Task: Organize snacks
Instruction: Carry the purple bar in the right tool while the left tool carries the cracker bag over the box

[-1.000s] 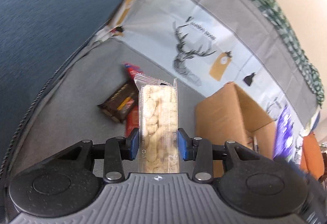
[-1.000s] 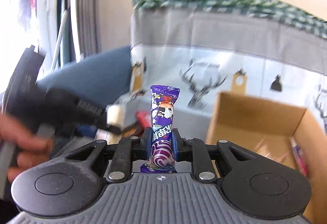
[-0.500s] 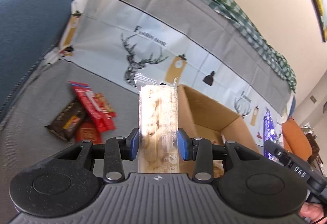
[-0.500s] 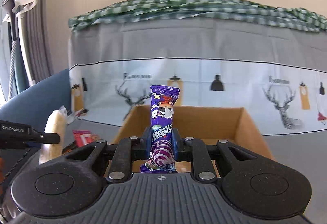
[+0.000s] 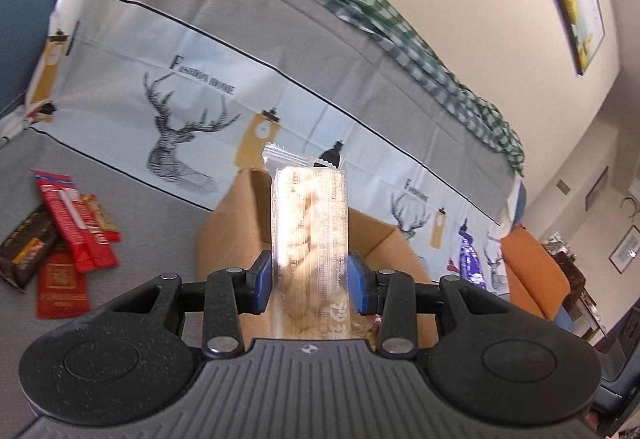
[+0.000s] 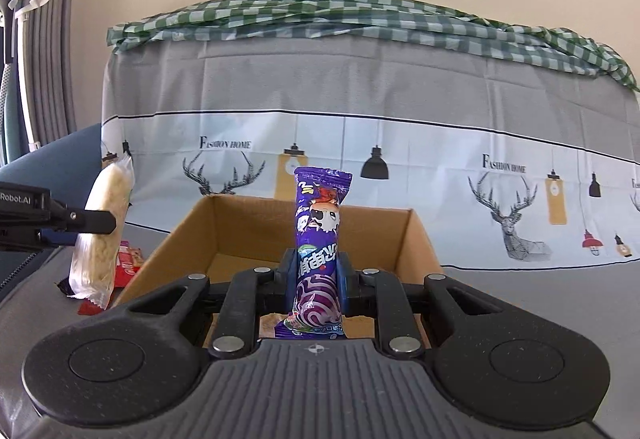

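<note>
Two snacks are in my grip. Left wrist view: my left gripper (image 5: 311,281) clamps a clear pack of pale biscuits (image 5: 309,235) upright between its blue pads, in front of the open cardboard box (image 5: 224,235). Red and brown snack packs (image 5: 66,239) lie on the grey cover far left of the box. Right wrist view: my right gripper (image 6: 318,279) pinches a purple candy wrapper (image 6: 320,239) upright, near the box's near edge. The biscuit pack shows at left.
</note>
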Demonstrator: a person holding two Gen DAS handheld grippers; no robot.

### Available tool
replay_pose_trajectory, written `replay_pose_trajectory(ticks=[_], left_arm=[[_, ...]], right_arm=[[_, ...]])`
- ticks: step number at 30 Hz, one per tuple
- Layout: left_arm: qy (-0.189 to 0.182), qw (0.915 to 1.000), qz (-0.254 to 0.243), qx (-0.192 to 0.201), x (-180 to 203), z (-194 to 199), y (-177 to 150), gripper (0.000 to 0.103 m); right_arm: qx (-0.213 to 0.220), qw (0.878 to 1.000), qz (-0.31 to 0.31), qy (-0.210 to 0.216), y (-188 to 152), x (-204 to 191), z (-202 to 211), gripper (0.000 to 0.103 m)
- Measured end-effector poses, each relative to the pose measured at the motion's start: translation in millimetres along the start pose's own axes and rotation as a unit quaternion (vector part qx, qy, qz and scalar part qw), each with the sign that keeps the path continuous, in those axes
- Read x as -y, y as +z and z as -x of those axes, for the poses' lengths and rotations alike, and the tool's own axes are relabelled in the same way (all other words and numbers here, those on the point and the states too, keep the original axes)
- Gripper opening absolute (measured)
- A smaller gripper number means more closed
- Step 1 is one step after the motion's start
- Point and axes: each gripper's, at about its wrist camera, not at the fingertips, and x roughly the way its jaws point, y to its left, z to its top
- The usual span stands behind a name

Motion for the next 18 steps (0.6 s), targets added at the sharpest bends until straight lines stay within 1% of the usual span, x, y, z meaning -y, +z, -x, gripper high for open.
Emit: replay_pose_trajectory(ticks=[5, 11, 18], left_arm=[[-0.019, 0.9997, -0.012, -0.008, 15, -14, -7, 0.042], [-0.037, 0.9992, -0.014, -0.012, 23, -23, -12, 0.042], [-0.046, 0.9983, -0.03, -0.021, 31, -28, -17, 0.042]], right_arm=[[-0.004, 1.0, 0.004, -0.009, -3, 7, -1, 0.021], [-0.007, 1.0, 0.006, -0.016, -6, 11, -1, 0.021], [-0.011, 1.0, 0.012, -0.019, -7, 10, -4, 0.021]])
